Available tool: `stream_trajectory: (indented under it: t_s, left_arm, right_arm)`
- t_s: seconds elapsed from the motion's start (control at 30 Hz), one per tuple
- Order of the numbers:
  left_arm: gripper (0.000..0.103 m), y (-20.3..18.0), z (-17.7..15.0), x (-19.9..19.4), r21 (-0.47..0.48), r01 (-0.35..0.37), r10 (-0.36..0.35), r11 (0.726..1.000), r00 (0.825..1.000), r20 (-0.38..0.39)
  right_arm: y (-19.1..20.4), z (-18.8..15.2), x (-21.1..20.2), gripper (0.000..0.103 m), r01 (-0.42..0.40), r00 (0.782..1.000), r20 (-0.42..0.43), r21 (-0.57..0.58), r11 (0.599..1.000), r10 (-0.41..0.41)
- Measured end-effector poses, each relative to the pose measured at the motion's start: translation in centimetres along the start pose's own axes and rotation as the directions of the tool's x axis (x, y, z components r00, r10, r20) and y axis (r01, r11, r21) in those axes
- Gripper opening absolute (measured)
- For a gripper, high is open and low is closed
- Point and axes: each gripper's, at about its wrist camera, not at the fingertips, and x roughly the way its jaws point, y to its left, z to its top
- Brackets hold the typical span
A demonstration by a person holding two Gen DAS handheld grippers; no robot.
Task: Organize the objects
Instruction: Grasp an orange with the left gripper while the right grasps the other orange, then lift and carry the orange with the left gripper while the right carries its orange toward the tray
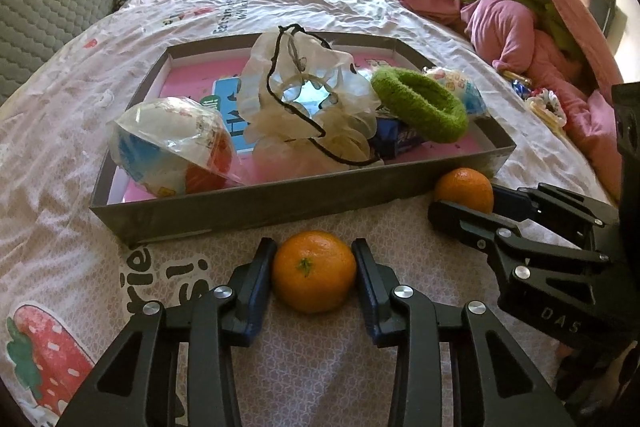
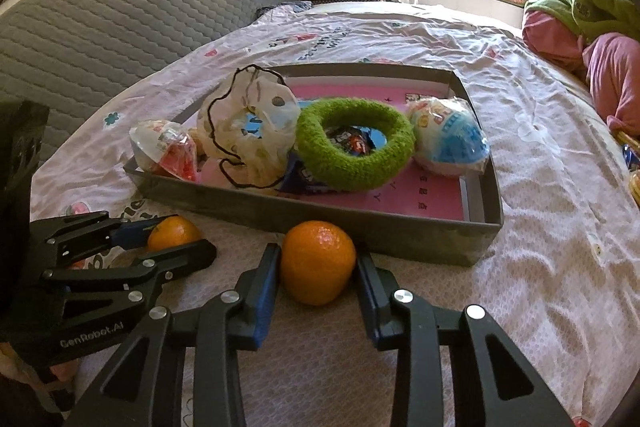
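A: We have a mandarin in each tool. The left tool (image 1: 314,259) has both pads against the sides of the near mandarin (image 1: 314,271), which sits on the bedsheet (image 1: 60,155) just in front of the grey box (image 1: 280,201). The right tool (image 2: 316,263) is clamped the same way on the other mandarin (image 2: 317,261), touching or nearly touching the box's front wall.

B: So both are gripping, neither lifted. What worries us?

A: First, the fruit is round and soft-skinned. If we squeeze harder we may bruise it; if we hold too lightly it could roll out of the pads on the way up.

B: And the bed gives under pressure, so pushing down would sink the fingers into the sheet and snag the cloth.

A: Then the box wall. We judge each mandarin has to clear that rim; lifting too low would knock the fruit against it or shove the box back across the sheet.

B: The box is crowded as well.

A: Yes: the green knitted ring (image 2: 354,143), the crumpled plastic bag (image 1: 304,99) with its black cord, two wrapped toy eggs (image 2: 450,137). Dropped on the bag, a mandarin may roll. The bare pink floor at the front right corner looks safest.

B: And the two tools are near each other; swinging both in together risks a bump.
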Motion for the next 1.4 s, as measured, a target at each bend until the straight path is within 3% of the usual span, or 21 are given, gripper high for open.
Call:
stream_trajectory:
  t_s: [0.57, 1.3, 1.4]
  left_arm:
    - [0.039, -1.1, 1.3, -3.6, 0.059, -0.037, 0.029, 0.998, 0.992, 0.127]
    - [0.039, 0.6, 5.7, -4.7, 0.047, -0.11, 0.099, 0.993, 0.976, 0.196]
    - [0.039, 1.0, 5.8, -4.4, 0.032, -0.107, 0.1, 0.994, 0.977, 0.189]
  right_arm:
    - [1.6, 1.4, -3.7, 0.036, 0.002, 0.988, 0.155, -0.07, 0.998, 0.009]
    - [2.0, 4.8, -5.2, 0.036, 0.03, 0.967, 0.253, -0.141, 0.99, 0.007]
    - [1.6, 4.7, -4.8, 0.029, 0.01, 0.972, 0.233, -0.132, 0.991, 0.021]
